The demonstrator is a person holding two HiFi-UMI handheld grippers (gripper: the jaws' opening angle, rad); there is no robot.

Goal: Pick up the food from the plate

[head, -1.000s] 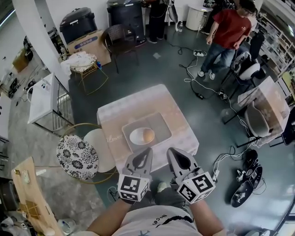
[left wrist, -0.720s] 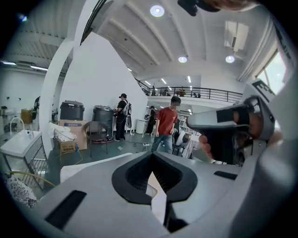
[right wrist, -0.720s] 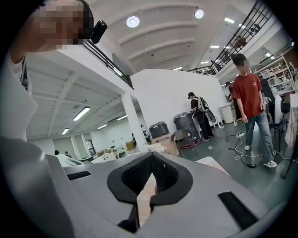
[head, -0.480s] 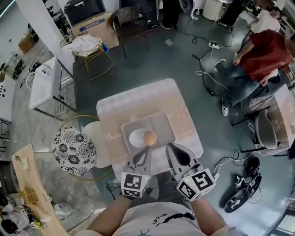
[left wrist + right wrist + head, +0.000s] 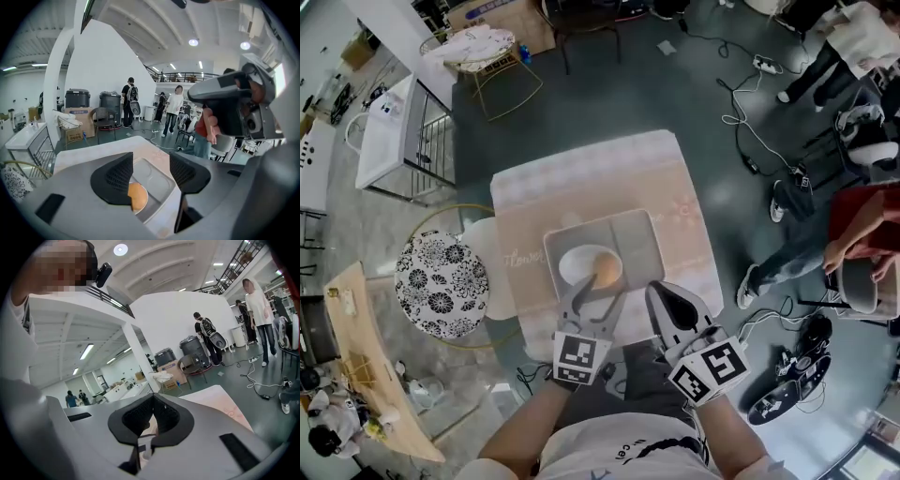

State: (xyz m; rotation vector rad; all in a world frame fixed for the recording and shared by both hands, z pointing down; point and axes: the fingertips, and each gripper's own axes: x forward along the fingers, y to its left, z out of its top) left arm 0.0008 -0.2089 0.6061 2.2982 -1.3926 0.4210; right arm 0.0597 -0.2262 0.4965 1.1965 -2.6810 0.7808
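A round orange-brown piece of food (image 5: 605,269) lies on a white plate (image 5: 574,264) in a grey tray (image 5: 633,246) on the cloth-covered table (image 5: 581,183). My left gripper (image 5: 598,287) hovers at the plate's near edge. Its jaws are opening, and the pads touch nothing. In the left gripper view the food (image 5: 137,196) shows low beside the left jaw, on the plate (image 5: 145,202), below the left gripper (image 5: 151,168). My right gripper (image 5: 664,292) sits shut and empty over the table's near edge, to the right of the tray. The right gripper (image 5: 152,426) shows its jaws closed together.
A floral-cushioned stool (image 5: 441,284) and a white seat (image 5: 495,281) stand left of the table. A wooden bench (image 5: 366,375) is at the far left. A person (image 5: 862,225), cables and shoes (image 5: 787,389) are on the floor to the right.
My left gripper has moved forward to the plate's near edge and its jaws have spread apart. The right gripper stays shut. The head view has shifted, so the table sits higher in frame.
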